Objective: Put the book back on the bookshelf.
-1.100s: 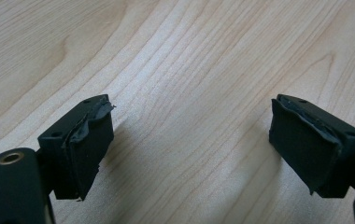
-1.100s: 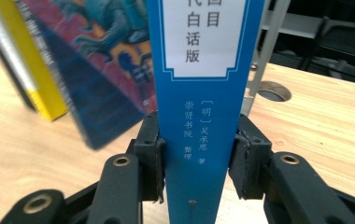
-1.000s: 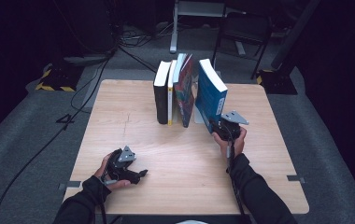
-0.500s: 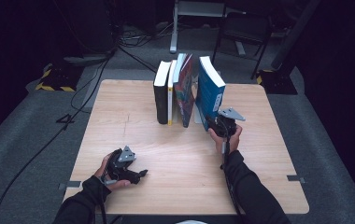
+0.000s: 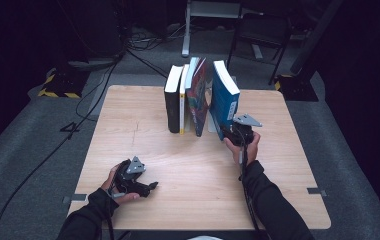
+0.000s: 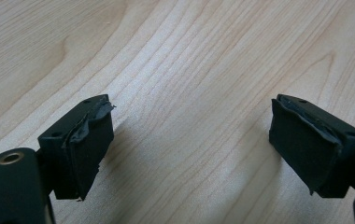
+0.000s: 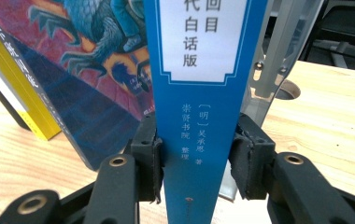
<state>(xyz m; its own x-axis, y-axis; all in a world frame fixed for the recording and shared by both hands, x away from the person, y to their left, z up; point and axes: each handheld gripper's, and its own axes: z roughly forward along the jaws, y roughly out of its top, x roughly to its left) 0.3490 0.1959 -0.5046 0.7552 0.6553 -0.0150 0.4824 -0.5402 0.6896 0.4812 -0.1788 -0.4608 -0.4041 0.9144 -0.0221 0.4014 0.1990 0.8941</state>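
Several books stand in a row at the back middle of the wooden table [image 5: 188, 165]. The blue book [image 5: 225, 97] at the row's right end leans, apart from the others. My right gripper [image 5: 232, 132] holds the bottom of its spine. In the right gripper view both pads press the blue spine [image 7: 199, 93], one on each side, though the jaws have just eased open slightly. My left gripper [image 5: 149, 187] rests near the front left of the table, a hand around it. Its jaws [image 6: 189, 149] stand wide open over bare wood.
Left of the blue book stand a book with a colourful dragon cover [image 7: 87, 70], a yellow-and-white book [image 5: 183, 100] and a black book [image 5: 173, 100]. A grey metal bookend [image 7: 278, 70] stands just behind the blue book. Dark floor, cables and a chair lie beyond the table.
The right hand has shifted slightly toward the row with the blue book's spine between its jaws. The left hand and its gripper have stayed put.
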